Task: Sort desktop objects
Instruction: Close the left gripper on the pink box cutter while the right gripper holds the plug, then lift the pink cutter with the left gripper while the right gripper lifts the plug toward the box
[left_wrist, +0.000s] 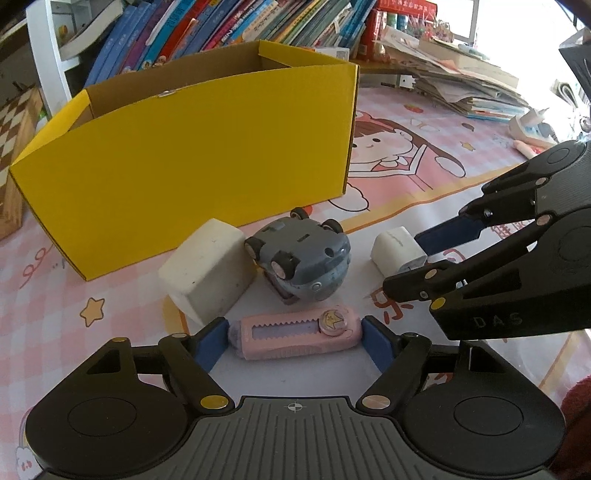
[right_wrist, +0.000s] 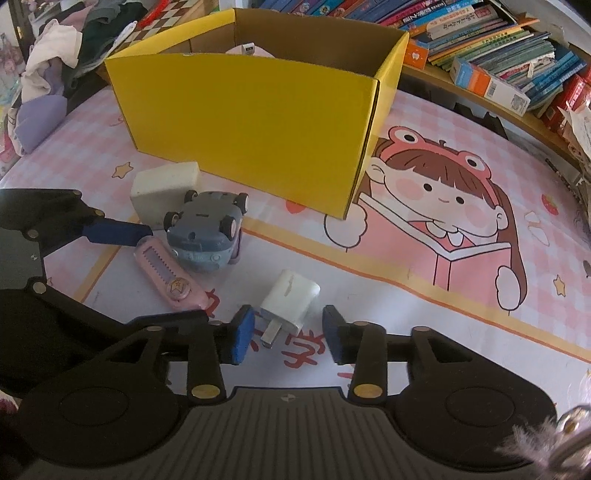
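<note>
Both wrist views look steeply down, close over the mat (left_wrist: 424, 192); both share the yellow box (right_wrist: 258, 122)

Bright daylight, window glare, fisheye-bent edges.

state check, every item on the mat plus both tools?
yellow box: upright, open top
toy car: flipped, wheels up
white block: on mat, untouched
pink cutter: flat, between open left tool pads
white charger: on mat, prongs toward camera, between open right tool pads
</note>
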